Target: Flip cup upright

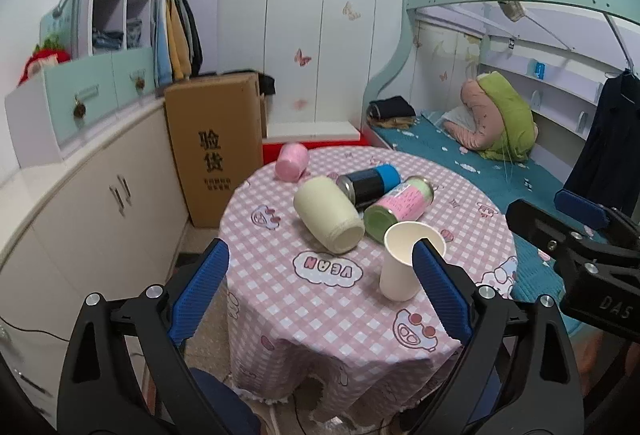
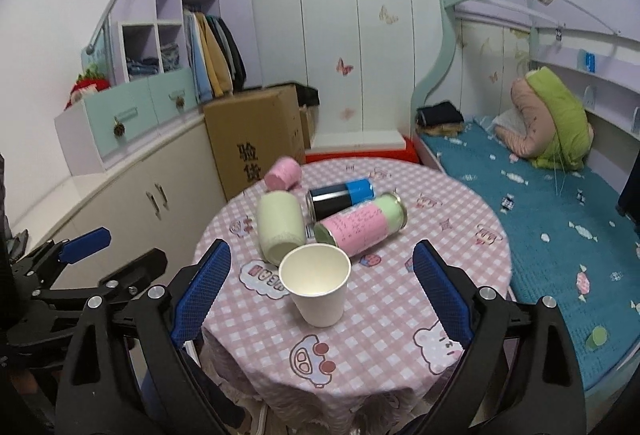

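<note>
A white paper cup (image 1: 404, 263) (image 2: 316, 285) stands upright, mouth up, near the front of the round table (image 1: 320, 299) (image 2: 384, 299). My left gripper (image 1: 320, 291) is open and empty, held back from the table's near edge; the cup sits just behind its right finger. My right gripper (image 2: 322, 291) is open and empty, with the cup between its fingers but farther off. The right gripper also shows at the right edge of the left wrist view (image 1: 576, 235), and the left one at the left edge of the right wrist view (image 2: 80, 267).
Behind the cup lie a cream cup (image 1: 328, 215) (image 2: 280, 227), a pink-and-green can (image 1: 400, 207) (image 2: 360, 225), a black-and-blue can (image 1: 370, 185) (image 2: 340, 197) and a pink cup (image 1: 292, 162) (image 2: 283, 174). A cardboard box (image 1: 216, 143) and cabinets stand left, a bed (image 2: 540, 215) right.
</note>
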### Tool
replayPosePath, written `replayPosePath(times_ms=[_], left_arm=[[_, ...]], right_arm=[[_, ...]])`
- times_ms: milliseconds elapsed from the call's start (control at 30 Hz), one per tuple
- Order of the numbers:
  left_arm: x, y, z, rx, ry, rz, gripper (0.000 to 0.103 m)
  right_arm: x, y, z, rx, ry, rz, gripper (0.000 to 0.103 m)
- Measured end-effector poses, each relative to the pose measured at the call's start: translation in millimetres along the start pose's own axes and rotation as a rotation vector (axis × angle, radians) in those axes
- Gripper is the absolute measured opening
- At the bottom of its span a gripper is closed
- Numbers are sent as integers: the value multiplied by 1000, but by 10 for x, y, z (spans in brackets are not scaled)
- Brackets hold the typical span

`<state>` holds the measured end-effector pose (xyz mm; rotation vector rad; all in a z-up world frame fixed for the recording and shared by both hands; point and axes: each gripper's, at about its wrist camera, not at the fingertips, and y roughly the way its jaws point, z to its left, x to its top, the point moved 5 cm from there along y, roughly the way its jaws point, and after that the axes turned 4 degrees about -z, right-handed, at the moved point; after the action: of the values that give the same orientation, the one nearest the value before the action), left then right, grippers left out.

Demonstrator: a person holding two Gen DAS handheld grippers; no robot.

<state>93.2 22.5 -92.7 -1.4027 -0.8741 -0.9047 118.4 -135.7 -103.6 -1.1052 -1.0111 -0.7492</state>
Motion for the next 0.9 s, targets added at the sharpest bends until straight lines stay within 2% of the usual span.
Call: replayPosePath(times_ms=[233,300,433,900], left_arm=[[70,-282,-59,12,10,-61,94],[110,-355,-80,16,14,-84,95],[149,-496,-98,23,14,-124,95],[260,-756,-195,23,22,-213,97]], right_arm=[[46,-382,24,-7,-4,-63,90],[60,-487,32,-13,-9,-83,96],[93,-653,41,-11,-10,-122,96],[107,-910,62,-29,-38,-193,96]])
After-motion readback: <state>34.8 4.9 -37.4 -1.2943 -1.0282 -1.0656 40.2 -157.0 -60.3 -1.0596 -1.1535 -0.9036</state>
